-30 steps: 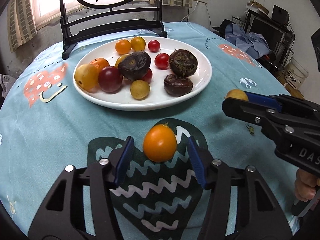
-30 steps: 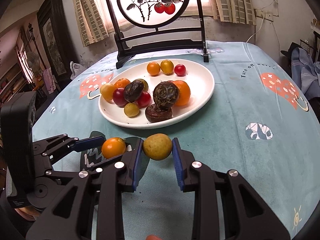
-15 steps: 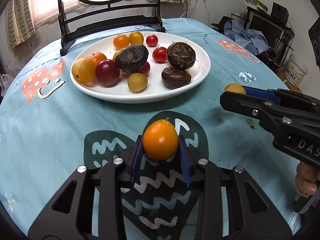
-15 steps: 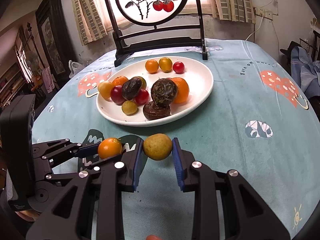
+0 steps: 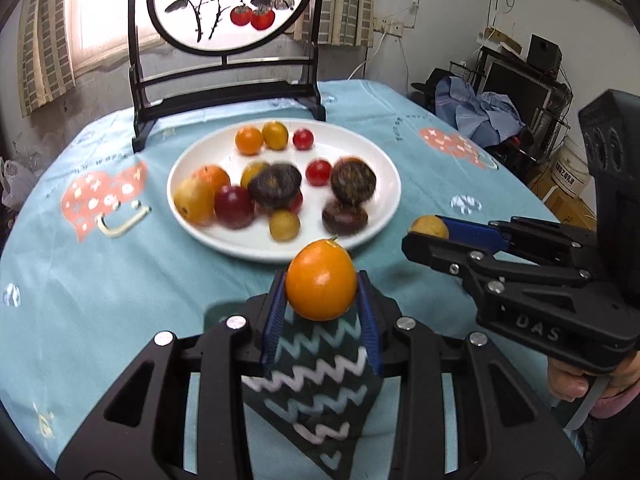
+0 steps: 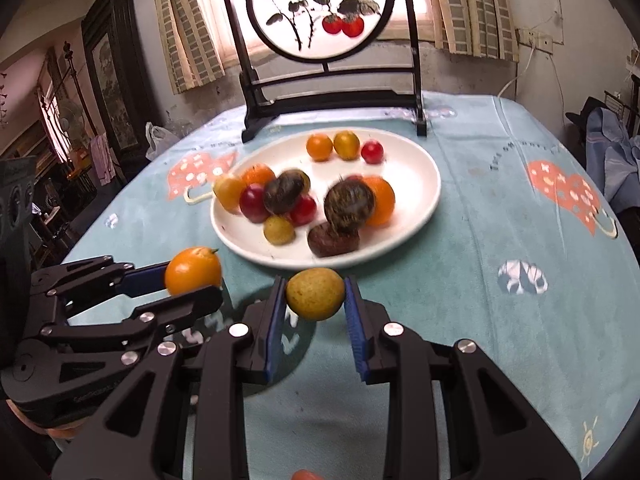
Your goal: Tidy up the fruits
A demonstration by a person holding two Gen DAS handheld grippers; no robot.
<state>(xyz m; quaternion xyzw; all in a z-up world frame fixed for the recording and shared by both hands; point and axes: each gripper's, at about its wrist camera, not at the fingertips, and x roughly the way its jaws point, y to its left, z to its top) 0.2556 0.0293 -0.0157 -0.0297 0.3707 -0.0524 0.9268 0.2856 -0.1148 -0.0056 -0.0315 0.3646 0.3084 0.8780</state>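
A round table [image 5: 80, 288] under a light-blue cloth with printed hearts fills both views. At its far edge stands a black-framed round screen [image 5: 224, 8] painted with red fruit on a branch. In front of it sits a white plate [image 5: 384, 176] piled with fruit: dark wrinkled passion fruits [image 5: 274, 184], a deep red plum [image 5: 234, 206], oranges, yellow fruits and small red cherry tomatoes [image 5: 303, 139].

Near the plate's front rim, the left claw [image 5: 322, 312] is closed on an orange fruit [image 5: 321, 280], its blue pads pressing both sides and the fruit held above a dark zigzag-patterned patch [image 5: 316, 384] of the cloth. Beside it, the right claw [image 6: 315, 312] is clamped on a yellow-brown fruit [image 6: 315, 294], likewise just in front of the plate. A hand [image 5: 576, 380] grips the right claw's handle.
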